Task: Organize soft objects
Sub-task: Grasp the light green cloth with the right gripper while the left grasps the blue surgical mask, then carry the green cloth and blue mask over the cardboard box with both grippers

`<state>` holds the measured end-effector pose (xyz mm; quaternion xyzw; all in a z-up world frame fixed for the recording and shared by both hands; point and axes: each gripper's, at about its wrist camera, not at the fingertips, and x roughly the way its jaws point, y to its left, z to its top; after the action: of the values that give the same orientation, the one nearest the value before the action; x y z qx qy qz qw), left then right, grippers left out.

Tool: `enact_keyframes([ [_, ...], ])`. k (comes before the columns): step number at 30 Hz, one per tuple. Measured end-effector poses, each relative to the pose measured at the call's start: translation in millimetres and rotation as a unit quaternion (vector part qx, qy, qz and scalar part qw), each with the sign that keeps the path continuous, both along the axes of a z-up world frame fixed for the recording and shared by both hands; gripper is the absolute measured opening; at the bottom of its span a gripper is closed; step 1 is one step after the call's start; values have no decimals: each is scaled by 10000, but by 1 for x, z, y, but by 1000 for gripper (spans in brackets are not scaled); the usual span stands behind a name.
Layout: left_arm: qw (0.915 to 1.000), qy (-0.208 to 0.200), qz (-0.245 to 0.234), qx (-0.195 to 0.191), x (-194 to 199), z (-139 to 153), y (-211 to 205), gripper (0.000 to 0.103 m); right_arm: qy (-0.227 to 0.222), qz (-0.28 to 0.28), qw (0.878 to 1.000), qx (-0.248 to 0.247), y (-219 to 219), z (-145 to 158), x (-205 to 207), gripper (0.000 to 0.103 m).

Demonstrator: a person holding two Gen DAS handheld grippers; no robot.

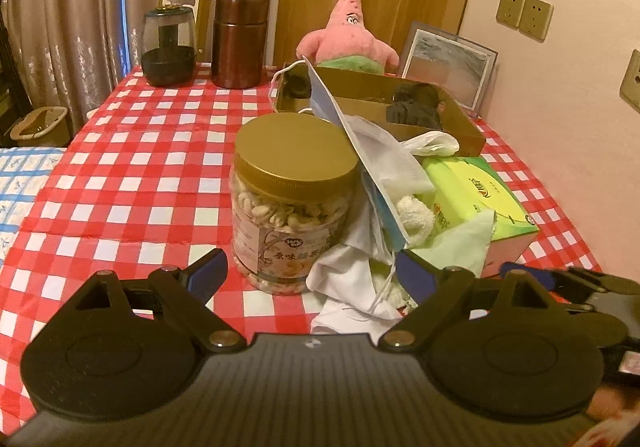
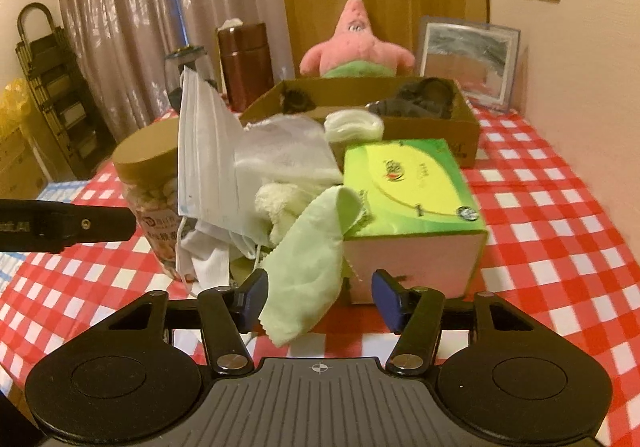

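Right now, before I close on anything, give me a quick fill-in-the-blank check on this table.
1. The snack jar has a ____ lid.
2. The pink star plush sits behind the ____ box.
3. Between the right hand-held gripper fingers hangs a light ____ cloth.
4. The tablecloth is red and ____ checked.

Missing words: gold; cardboard; green; white

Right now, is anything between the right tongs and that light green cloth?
Nothing visible. The light green cloth already hangs between the right tongs, whose blue pads aren't pressing it yet. The tissue box sits just behind it, to the right.
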<state>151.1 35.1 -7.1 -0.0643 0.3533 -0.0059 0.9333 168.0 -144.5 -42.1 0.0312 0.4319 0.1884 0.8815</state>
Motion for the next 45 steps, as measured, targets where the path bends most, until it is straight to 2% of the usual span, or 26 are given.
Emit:
enact_keyframes([
  [5, 10000, 6, -56, -62, 2, -2, 1, 89, 146, 34, 9999, -2, 11, -14, 10, 42],
  [7, 9999, 10, -90, -78, 3, -2, 1, 89, 181, 16, 9998, -20, 13, -18, 14, 22],
  [9, 9999, 10, -132, -89, 5, -2, -1, 89, 209, -5, 9998, -1, 14, -20, 15, 7],
  [12, 9998, -2, -188, -107, 7, -2, -3, 86, 245, 20, 9997, -7, 14, -17, 12, 1],
  [19, 9990, -62, -421, -156, 14, 0, -16, 79, 207, -49, 9996, -182, -1, -1, -11, 0],
  [23, 9984, -81, -551, -125, 22, 0, -27, 71, 77, -247, 9991, -324, -15, 7, -24, 0],
  [27, 9979, -80, -647, -57, 33, -2, -39, 54, -37, -414, 9985, -366, -26, 12, -29, 0],
  [31, 9977, -53, -682, -6, 45, -6, -48, 42, -7, -472, 9984, -320, -31, 11, -28, 0],
  [34, 9982, -68, -591, 0, 51, -9, -50, 26, 7, -468, 9985, -287, -31, 10, -28, 0],
  [36, 9986, -86, -521, 11, 56, -10, -50, 9, 6, -468, 9985, -278, -32, 9, -27, 0],
  [38, 9986, -113, -521, 8, 57, -9, -50, 3, 12, -477, 9985, -259, -32, 9, -27, 0],
  [45, 9971, -348, -669, 108, 45, 15, -45, 0, -138, -513, 9983, -225, -32, 13, -29, 0],
])
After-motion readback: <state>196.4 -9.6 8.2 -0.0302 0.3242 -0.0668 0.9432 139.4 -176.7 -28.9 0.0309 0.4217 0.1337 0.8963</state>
